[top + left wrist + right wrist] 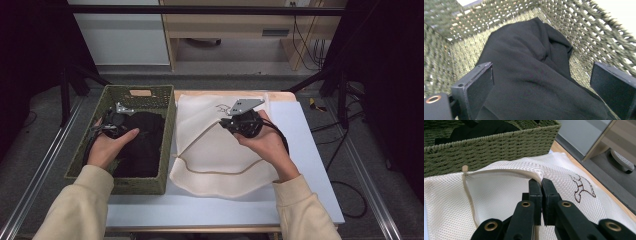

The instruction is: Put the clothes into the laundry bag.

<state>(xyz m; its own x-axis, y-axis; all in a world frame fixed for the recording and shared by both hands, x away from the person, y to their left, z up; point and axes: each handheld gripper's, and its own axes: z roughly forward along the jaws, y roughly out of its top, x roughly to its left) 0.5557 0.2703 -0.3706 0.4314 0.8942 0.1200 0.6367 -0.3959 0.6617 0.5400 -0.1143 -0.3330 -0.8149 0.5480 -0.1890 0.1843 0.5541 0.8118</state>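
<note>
left tool wide over black garment, lengthwise in basket; right tool pinching mesh bag zip edge

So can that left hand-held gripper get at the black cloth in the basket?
Probably yes: the left hand-held gripper is open inside the green woven basket, with the black garment right between its jaws and nothing over it.

A basket was placed at the left of the tabletop, with a garment lying inside it. A mesh bag was laid flat just to the right of the basket, touching its wall. The left tool was positioned inside the basket, above the garment. The right tool was positioned over the bag's far half, at its zipper edge.
</note>
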